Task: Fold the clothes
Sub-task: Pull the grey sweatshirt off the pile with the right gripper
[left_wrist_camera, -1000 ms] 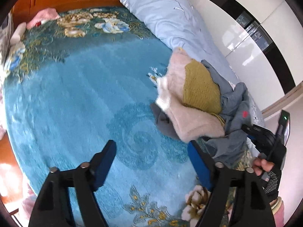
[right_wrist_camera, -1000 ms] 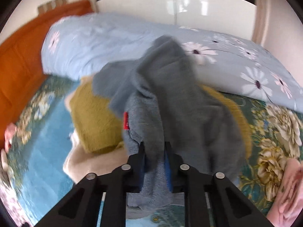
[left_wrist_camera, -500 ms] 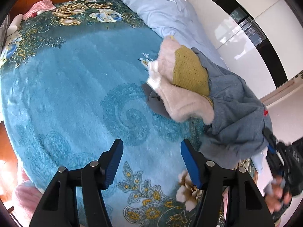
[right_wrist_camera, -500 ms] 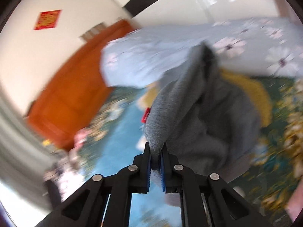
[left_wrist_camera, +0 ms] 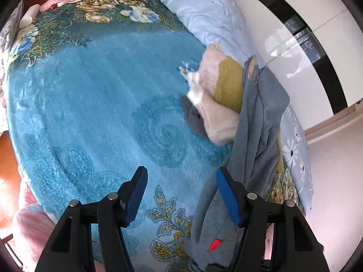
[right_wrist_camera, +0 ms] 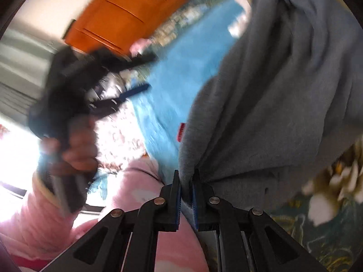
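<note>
Between right gripper pads, grey garment

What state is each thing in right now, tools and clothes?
Left tool: open, empty, above the blanket.
Right tool: shut on the grey garment.
Grey garment: unfolded, stretched off the pile.
Yellow knit: crumpled in the pile.
Cream garment: crumpled in the pile.

Blue floral blanket, pale daisy-print duvet, orange headboard.
</note>
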The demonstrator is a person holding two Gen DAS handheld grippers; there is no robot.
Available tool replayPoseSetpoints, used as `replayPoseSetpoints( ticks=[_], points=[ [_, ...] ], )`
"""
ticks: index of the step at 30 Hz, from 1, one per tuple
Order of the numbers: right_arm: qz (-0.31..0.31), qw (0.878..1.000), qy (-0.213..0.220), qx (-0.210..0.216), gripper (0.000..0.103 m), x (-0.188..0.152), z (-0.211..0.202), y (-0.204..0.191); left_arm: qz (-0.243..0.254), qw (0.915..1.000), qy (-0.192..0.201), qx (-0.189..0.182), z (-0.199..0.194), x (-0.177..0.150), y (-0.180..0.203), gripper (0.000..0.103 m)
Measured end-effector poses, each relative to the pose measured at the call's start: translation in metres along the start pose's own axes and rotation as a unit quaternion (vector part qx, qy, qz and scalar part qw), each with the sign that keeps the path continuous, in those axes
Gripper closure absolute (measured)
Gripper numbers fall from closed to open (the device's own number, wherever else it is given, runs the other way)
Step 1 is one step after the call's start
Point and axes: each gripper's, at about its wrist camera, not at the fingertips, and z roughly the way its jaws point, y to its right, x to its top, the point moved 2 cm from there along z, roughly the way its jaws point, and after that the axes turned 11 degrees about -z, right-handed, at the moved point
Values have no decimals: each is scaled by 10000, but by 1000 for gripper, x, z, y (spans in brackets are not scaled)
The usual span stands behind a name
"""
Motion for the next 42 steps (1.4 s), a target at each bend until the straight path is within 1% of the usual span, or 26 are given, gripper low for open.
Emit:
replayPoseSetpoints(
  ticks=[2,3,5,6,7,9,11,13,14,15,17,20,23,26,28,29,31,32,34,35,37,38,39,40,41,42],
  points=[
    [29,9998,-160,-74,91,-10,13,4,41,9999,-104,32,7,-3,3,39],
    [43,9996,-240,-111,91,-15,20,6,62,9999,-145,52,11,-4,4,39],
    [72,9991,-380,-185,86,-24,31,10,106,9996,-250,110,20,-7,7,39],
    [89,9994,-235,-236,74,-22,20,14,119,9994,-291,128,24,-8,7,39],
    [110,9995,-88,-287,56,-20,8,19,115,9992,-349,146,29,-10,8,39],
    [350,9979,204,-514,44,-18,-23,40,95,9989,-438,155,37,-12,8,39],
    [692,9931,456,-831,44,-18,-49,66,98,9985,-512,179,44,-15,9,39],
    [1314,9803,399,-1417,44,-28,-65,112,117,9979,-595,220,51,-18,10,39],
    [1669,9729,335,-1566,44,-26,-71,127,137,9975,-648,247,55,-20,9,39],
    [1994,9667,304,-1574,43,-34,-63,143,144,9972,-686,276,57,-22,9,38],
    [2566,9566,232,-1363,43,-52,-46,163,99,9965,-759,344,63,-25,5,38],
    [2745,9559,59,-1039,42,-54,-9,163,20,9955,-840,427,67,-27,-2,39],
    [2646,9631,-99,-483,42,-48,27,147,-83,9953,-842,473,67,-26,-8,38],
    [2640,9639,-246,-241,42,-46,53,140,-183,9950,-865,465,66,-27,-13,38],
    [2731,9618,-162,-147,42,-48,56,141,-171,9951,-854,476,65,-29,-14,38],
    [2823,9593,-5,-96,43,-46,57,143,-181,9950,-858,481,64,-30,-15,38],
    [2980,9542,234,104,48,-37,57,146,-222,9947,-891,472,64,-31,-18,38],
    [2975,9541,314,157,53,-31,56,145,-238,9946,-897,467,63,-32,-19,38],
    [2735,9602,539,173,61,-16,49,140,-256,9948,-878,456,61,-33,-20,38],
    [2619,9629,610,213,63,-11,42,137,-268,9949,-871,443,60,-34,-21,38],
    [2430,9668,722,304,71,3,37,133,-294,9951,-854,413,57,-35,-21,38],
    [2345,9684,774,349,72,8,30,133,-309,9951,-851,394,56,-35,-22,38],
    [2285,9695,795,388,72,18,37,134,-310,9951,-856,389,55,-36,-22,38],
    [2258,9704,730,445,72,35,45,142,-309,9950,-862,386,54,-37,-22,38],
    [2255,9710,662,432,72,37,41,141,-308,9952,-850,382,53,-38,-22,38],
    [2205,9729,584,387,71,41,47,141,-306,9953,-836,379,51,-38,-23,38]
  ],
)
